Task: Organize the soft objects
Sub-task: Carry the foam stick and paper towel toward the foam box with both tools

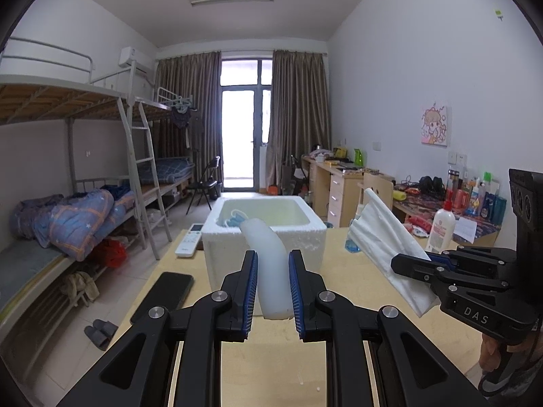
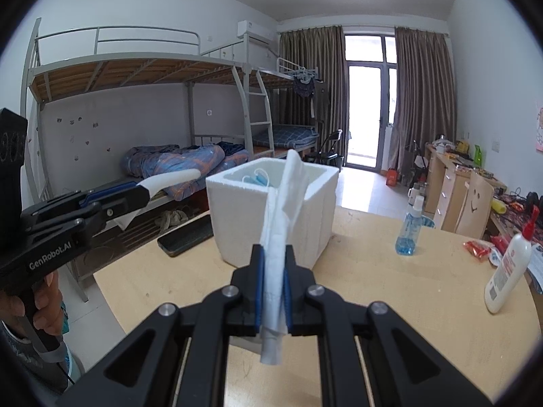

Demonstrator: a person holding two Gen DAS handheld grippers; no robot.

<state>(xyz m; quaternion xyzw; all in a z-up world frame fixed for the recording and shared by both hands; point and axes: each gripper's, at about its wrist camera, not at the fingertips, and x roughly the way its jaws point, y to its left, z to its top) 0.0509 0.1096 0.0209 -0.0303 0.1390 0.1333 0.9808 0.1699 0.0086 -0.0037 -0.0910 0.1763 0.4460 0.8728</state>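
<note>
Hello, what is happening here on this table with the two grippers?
A person is sorting soft things into a white foam box on the wooden table. The left gripper is shut on a curved white foam strip, held up in front of the box. The right gripper is shut on a folded white cloth. Blue face masks already lie inside the box. Neither held piece is in the box yet.

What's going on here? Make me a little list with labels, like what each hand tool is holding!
left gripper: shut on a white foam strip
right gripper: shut on a white folded cloth
box: white foam box on the wooden table, open top
inside box: blue face masks
also on table: blue spray bottle, white lotion bottle, black phone, white remote
</note>
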